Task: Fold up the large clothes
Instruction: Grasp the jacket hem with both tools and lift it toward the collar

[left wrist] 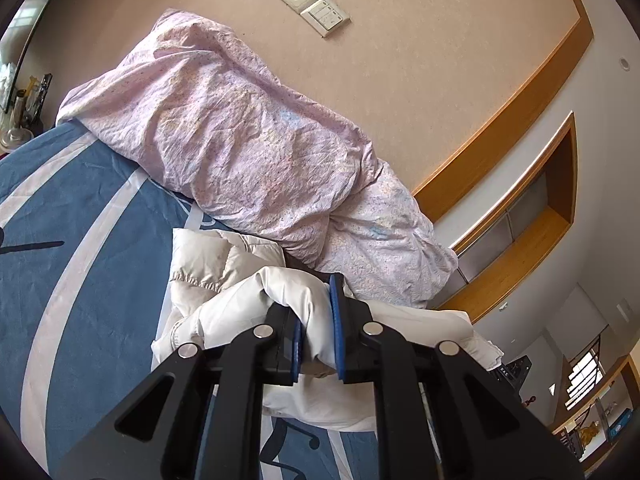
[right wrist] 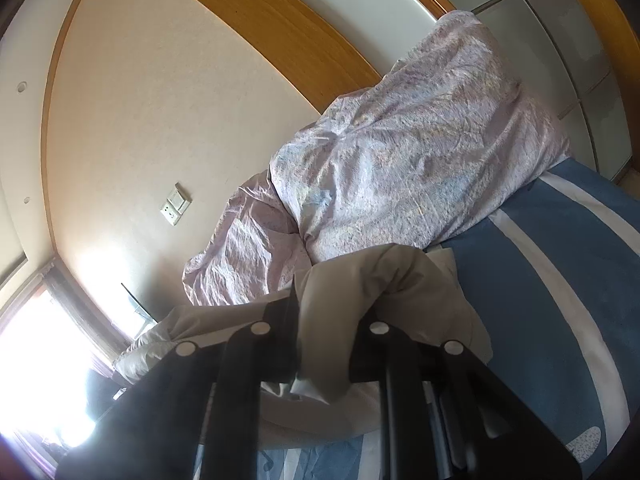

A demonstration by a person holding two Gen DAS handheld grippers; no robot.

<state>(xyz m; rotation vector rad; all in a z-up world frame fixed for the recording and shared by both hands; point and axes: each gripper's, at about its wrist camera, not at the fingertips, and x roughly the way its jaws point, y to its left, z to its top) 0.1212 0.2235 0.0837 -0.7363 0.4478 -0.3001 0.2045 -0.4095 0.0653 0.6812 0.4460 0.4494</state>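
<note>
A white padded jacket (left wrist: pixel 224 312) hangs lifted over the blue bed. In the left wrist view my left gripper (left wrist: pixel 316 320) is shut on a bunched fold of it, the blue pads (left wrist: pixel 335 320) pressing the fabric from both sides. A quilted part with an elastic cuff (left wrist: pixel 200 264) droops toward the sheet. In the right wrist view my right gripper (right wrist: pixel 326 320) is shut on another fold of the same jacket (right wrist: pixel 384 280), which drapes over and hides the fingertips. Slack fabric (right wrist: pixel 172 332) stretches away to the left.
A crumpled pink duvet (left wrist: pixel 248 140) (right wrist: pixel 404 148) is piled against the wall at the head of the bed. The blue sheet with white stripes (left wrist: pixel 80 208) (right wrist: pixel 560 264) lies below. A wall socket (left wrist: pixel 316 4), wooden shelving (left wrist: pixel 532 232) and a bright window (right wrist: pixel 36 360) surround.
</note>
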